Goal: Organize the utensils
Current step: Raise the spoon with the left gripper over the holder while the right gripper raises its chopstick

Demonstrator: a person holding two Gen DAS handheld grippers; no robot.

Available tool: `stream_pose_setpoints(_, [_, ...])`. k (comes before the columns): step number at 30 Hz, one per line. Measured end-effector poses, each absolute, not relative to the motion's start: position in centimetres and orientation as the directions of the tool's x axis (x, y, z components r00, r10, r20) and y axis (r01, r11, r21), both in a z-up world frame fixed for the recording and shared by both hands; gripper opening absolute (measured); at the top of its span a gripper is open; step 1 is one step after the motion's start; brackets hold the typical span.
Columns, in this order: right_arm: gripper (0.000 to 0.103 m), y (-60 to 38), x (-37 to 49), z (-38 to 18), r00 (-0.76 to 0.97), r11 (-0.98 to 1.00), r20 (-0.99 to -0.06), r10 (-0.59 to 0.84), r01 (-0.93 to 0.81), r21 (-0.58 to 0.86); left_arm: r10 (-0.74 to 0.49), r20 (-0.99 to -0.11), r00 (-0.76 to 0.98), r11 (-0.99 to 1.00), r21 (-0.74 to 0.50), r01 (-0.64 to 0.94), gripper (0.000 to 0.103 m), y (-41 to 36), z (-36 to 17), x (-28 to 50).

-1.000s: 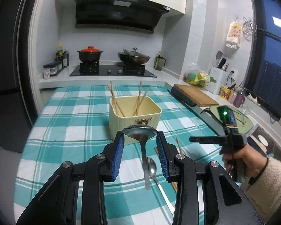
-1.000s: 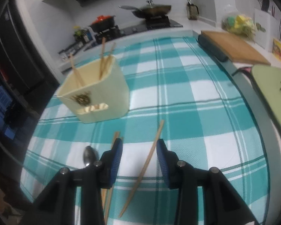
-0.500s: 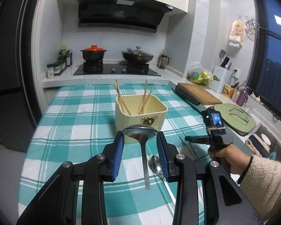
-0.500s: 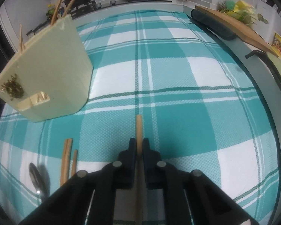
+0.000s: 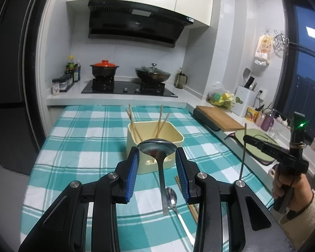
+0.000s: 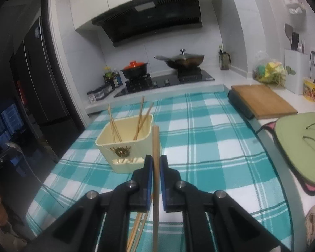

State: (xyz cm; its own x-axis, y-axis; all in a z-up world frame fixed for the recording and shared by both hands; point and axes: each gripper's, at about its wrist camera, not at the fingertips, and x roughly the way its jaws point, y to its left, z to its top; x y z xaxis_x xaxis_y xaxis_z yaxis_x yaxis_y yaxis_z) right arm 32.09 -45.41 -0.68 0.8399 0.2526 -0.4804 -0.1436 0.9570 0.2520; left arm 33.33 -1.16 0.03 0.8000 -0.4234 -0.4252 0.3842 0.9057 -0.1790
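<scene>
Right wrist view is showing the biggest change: the checked tablecloth (image 6: 210, 126), which was filling the frame half a second ago, is now dropping away as the right gripper (image 6: 155, 166) is rising and levelling toward the stove. The cream utensil bin (image 6: 128, 145) is sitting in the middle of the cloth, already holding several chopsticks leaning against its walls. The right gripper is clamping a single wooden chopstick (image 6: 155, 147) between its blue pads, and the stick, lying flat on the cloth a second ago, is now standing nearly upright in the air just in front of the bin. I judge that the pick-up is done and the carry to the bin is beginning.

From the left wrist, the left gripper (image 5: 157, 168) is holding the steel ladle (image 5: 156, 147) by its bowl, which is sitting between the spread blue pads with its handle hanging down; the bin is now lying lower and nearer than before. Smaller items are still waiting on the cloth: a spoon (image 5: 171, 195) and two more chopsticks (image 5: 179, 183) beside it.
</scene>
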Motion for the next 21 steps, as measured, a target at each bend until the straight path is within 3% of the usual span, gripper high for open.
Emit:
stream_pose_setpoints(7, [0.007, -44.3, 30.7, 5.0, 0.928, 0.968, -0.303, 0.218, -0.166, 0.19, -0.456, -0.406, 0.792, 0.89, -0.218, 0.4, 0.035, -1.2, 2.5, 35.8])
stream_pose_setpoints(21, [0.007, -40.0, 42.7, 12.1, 0.919, 0.941, -0.236, 0.317, -0.274, 0.198, -0.483, -0.414, 0.772, 0.876, -0.231, 0.424, 0.035, -3.3, 8.2, 47.1])
